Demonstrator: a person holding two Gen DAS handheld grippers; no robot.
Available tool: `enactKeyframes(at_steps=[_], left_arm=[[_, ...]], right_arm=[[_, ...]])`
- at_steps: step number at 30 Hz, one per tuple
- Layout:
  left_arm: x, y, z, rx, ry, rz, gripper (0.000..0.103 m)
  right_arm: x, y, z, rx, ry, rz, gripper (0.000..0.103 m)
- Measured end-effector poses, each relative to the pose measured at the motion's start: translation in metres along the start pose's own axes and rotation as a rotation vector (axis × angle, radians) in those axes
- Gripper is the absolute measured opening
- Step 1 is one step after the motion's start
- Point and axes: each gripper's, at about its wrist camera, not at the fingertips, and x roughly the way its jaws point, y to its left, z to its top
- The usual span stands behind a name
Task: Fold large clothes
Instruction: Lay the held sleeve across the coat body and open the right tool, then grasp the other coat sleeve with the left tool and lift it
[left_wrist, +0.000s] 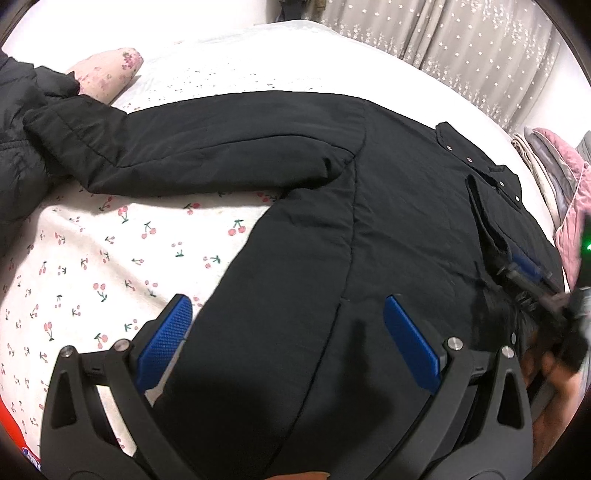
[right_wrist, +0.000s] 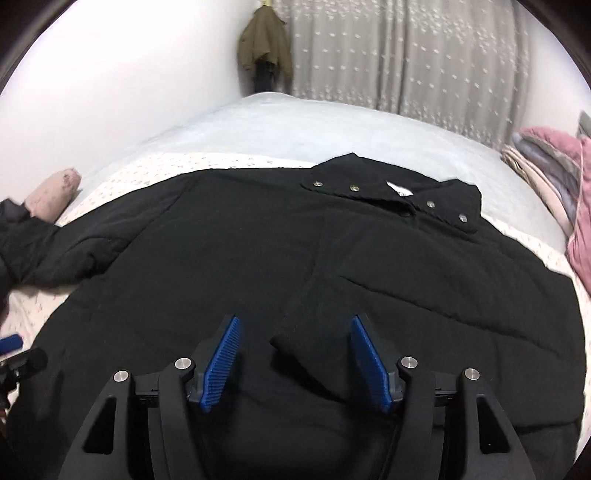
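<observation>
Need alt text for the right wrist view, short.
A black jacket lies spread on a bed, collar away from the camera, one sleeve folded across its front. The right hand-held gripper is open above the cuff. A curtain hangs behind.

A home bedroom: bed (right_wrist: 295, 122), curtains (right_wrist: 406, 55), hanging coat (right_wrist: 264, 44).

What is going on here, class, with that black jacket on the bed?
A person with a gripper in each hand is folding a large black padded jacket spread on a cherry-print bed sheet. One sleeve already lies folded across the body, its cuff between the open right gripper, which does not pinch it. The other sleeve lies stretched out to the side. The left gripper hangs open over the jacket's side edge.
</observation>
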Motion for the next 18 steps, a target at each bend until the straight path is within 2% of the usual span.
enactKeyframes(at_steps=[1,4,6,8,11,14,16,18], left_arm=[[0.000,0.002,0.001,-0.004,0.000,-0.003,0.103],[-0.003,0.015,0.007,-0.031,-0.013,0.003,0.103],[-0.005,0.033,0.014,-0.074,-0.028,0.027,0.103],[-0.010,0.051,0.019,-0.109,-0.048,0.062,0.103],[-0.023,0.088,0.030,-0.178,-0.106,0.197,0.103],[-0.035,0.124,0.044,-0.275,-0.168,0.296,0.103],[-0.035,0.141,0.056,-0.341,-0.196,0.323,0.103],[-0.025,0.152,0.070,-0.372,-0.182,0.321,0.103]], right_arm=[[0.014,0.001,-0.004,-0.005,0.060,-0.004,0.064],[0.016,0.010,-0.006,-0.067,0.048,-0.024,0.065],[0.004,0.005,-0.006,-0.025,0.051,0.029,0.065],[-0.017,0.004,-0.007,-0.010,0.030,0.030,0.065],[-0.069,0.010,-0.030,-0.070,-0.019,-0.012,0.065],[-0.105,0.010,-0.069,-0.138,0.014,-0.098,0.065],[-0.130,0.008,-0.092,-0.160,0.018,-0.148,0.066],[-0.146,0.007,-0.111,-0.155,0.032,-0.189,0.067]])
